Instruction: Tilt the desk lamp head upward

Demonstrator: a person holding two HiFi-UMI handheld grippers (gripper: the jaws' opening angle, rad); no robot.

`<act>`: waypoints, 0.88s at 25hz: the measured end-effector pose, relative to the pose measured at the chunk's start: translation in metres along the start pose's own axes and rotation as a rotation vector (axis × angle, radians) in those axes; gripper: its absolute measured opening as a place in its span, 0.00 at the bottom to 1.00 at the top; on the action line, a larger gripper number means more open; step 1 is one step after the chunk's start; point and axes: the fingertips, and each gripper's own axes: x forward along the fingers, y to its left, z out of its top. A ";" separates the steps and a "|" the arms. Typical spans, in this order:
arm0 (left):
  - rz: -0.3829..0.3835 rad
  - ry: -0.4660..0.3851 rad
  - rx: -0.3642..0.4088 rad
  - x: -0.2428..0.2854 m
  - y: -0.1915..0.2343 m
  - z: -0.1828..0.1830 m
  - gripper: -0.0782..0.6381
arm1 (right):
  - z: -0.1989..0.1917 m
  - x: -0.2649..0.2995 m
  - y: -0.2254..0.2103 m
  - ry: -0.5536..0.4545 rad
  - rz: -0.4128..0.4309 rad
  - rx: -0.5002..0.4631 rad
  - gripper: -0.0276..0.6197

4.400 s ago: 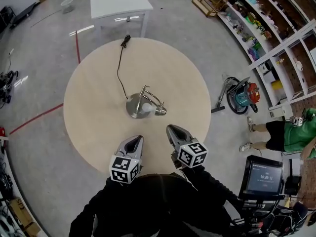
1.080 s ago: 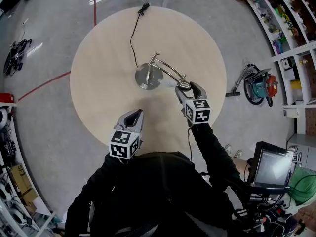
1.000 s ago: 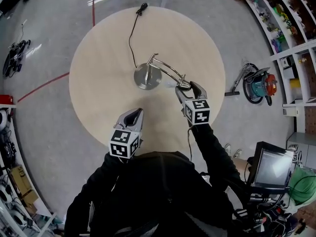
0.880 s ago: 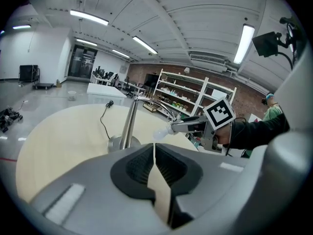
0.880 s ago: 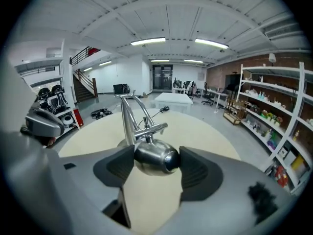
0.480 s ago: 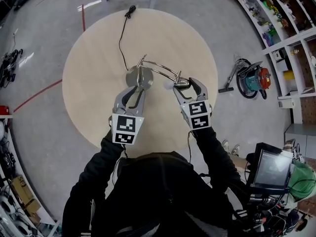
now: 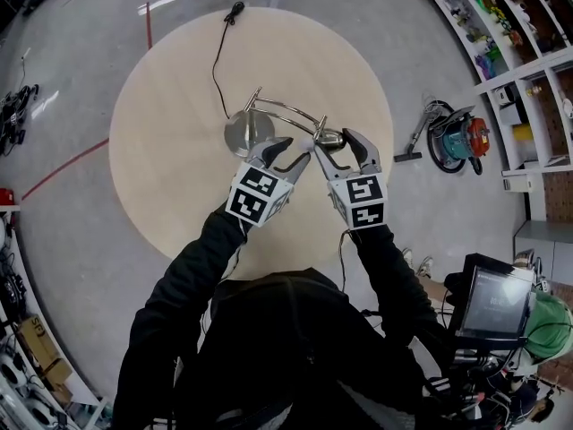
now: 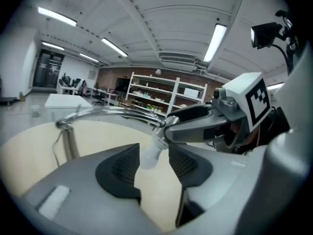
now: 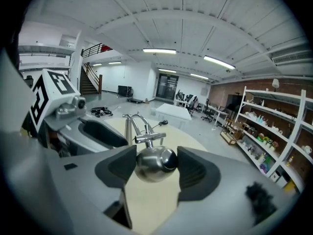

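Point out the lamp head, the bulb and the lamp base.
lamp head (image 9: 155, 164): right gripper view, on its chrome dome.
bulb (image 8: 148, 158): left gripper view, on its white glass.
lamp base (image 7: 242, 133): head view, on the round disc.

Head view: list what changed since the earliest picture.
The right gripper reached out, its jaws just closing on the lamp head, and raised the lamp arm. The left gripper came forward, its jaws just opening around the bulb without touching. The base and cord stayed on the table.
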 end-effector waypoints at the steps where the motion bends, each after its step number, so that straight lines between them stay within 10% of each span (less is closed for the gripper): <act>1: -0.039 0.011 0.010 0.011 -0.006 -0.002 0.39 | 0.001 0.002 0.001 -0.002 0.005 0.000 0.46; 18: -0.116 -0.002 0.308 0.025 -0.008 0.015 0.40 | 0.006 0.010 -0.003 -0.027 0.135 0.098 0.39; 22: -0.142 -0.048 0.263 0.023 -0.007 0.021 0.40 | 0.009 0.010 -0.005 -0.051 0.190 0.146 0.36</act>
